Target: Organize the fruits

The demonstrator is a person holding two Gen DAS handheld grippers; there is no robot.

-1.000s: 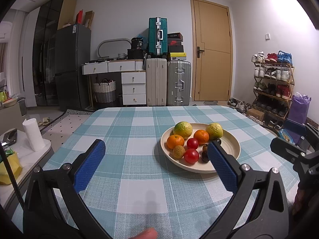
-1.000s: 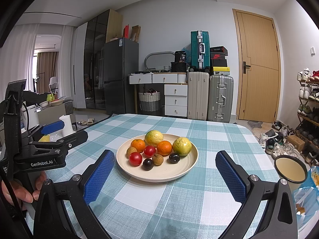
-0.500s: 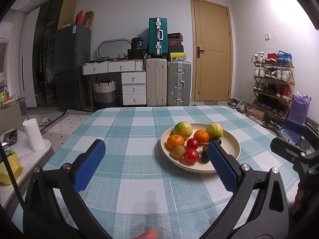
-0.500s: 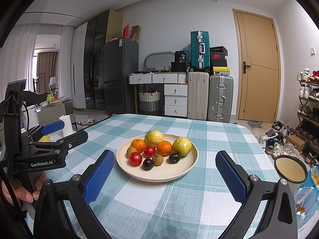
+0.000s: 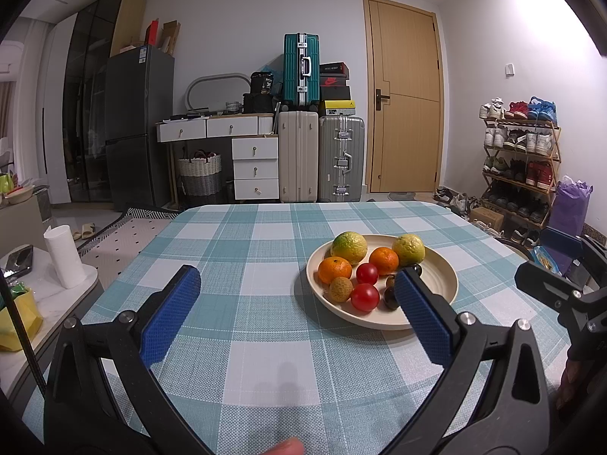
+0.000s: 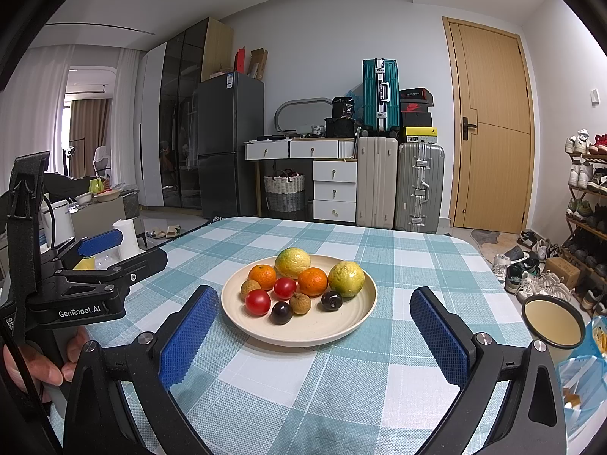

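Left gripper [image 5: 296,307], right gripper [image 6: 315,335]: both spread wide, holding nothing, poised above the bench [image 6: 417,261]. Plate [image 6: 341,326]: carries all visible fruit, namely two oranges, two green citrus, two tomatoes, small dark and brown fruits, clustered together. Stage: fits either fruit gathered already or sorting pending.

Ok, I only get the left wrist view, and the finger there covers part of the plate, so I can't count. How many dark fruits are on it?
Observer: Two. One dark fruit sits nearest the front rim of the plate, the other dark fruit in front of the right-hand green citrus.
Operator: I see one brown fruit clearly. Is there a second?
Observer: Yes, a second brown fruit lies between the two dark ones.
Operator: Is the right gripper free?
Observer: The right gripper is open and holds nothing.
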